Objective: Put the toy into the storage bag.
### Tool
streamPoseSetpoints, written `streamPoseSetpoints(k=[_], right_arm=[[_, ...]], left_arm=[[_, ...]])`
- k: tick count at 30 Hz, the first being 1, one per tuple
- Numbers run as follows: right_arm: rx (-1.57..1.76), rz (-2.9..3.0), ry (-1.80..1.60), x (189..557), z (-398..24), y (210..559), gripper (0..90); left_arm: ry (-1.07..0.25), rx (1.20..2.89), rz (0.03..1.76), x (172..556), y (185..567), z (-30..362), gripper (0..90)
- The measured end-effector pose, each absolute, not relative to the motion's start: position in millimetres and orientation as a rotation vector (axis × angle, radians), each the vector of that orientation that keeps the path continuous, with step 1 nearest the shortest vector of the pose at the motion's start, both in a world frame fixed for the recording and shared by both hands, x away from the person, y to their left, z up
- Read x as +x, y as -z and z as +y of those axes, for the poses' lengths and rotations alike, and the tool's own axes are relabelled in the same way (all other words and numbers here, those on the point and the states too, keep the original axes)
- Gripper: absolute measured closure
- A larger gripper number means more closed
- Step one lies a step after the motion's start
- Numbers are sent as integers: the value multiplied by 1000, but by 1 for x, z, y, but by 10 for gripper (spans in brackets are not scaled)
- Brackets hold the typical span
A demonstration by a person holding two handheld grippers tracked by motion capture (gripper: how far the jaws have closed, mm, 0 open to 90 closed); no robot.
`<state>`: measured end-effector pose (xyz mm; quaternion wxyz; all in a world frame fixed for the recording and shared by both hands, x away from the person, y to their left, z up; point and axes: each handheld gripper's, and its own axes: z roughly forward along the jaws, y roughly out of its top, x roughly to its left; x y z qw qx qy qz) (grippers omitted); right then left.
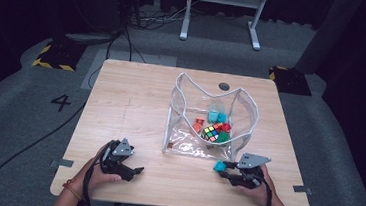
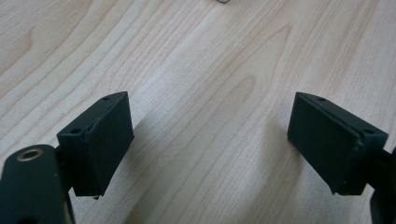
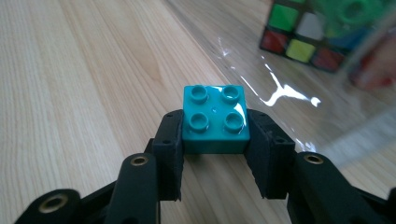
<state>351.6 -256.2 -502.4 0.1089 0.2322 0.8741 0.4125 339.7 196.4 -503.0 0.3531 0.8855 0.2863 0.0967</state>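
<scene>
Right gripper (image 1: 226,170) sits at the lower right of the high view, on the person's right hand (image 1: 254,185), just below the near edge of the bag (image 1: 212,116). Its jaws pinch a teal brick (image 1: 220,166) between the pads; in the right gripper view the brick (image 3: 215,119) sits centre frame, studs up and four in number, with both pads pressed flat against its sides. The brick is held above the table (image 1: 130,103), outside the bag and close to its clear front wall.

Left gripper (image 1: 132,171) lies at the lower left of the high view, held by the left hand (image 1: 97,175), well apart from the bag. In the left gripper view its jaws are spread wide, one at lower left and one at right of frame, with bare wood grain between them.

The bag is clear plastic with a white rim, standing open at centre right of the high view. Inside it: a colour cube (image 1: 210,133) near the front, a green piece (image 1: 223,136) just beside it, red pieces (image 1: 198,124) to the left, and two further teal bricks (image 1: 217,117) behind. In the right gripper view the cube (image 3: 306,39) shows at upper right, behind the plastic.

A dark round hole (image 1: 224,86) marks the table's far edge.
</scene>
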Motion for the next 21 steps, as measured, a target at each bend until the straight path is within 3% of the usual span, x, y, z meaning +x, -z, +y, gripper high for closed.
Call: streamPoseSetpoints(k=[21], right_arm=[[915,2399,-1161,340,-328,499,597]], left_arm=[[-255,2294,741,340,503,196,142]])
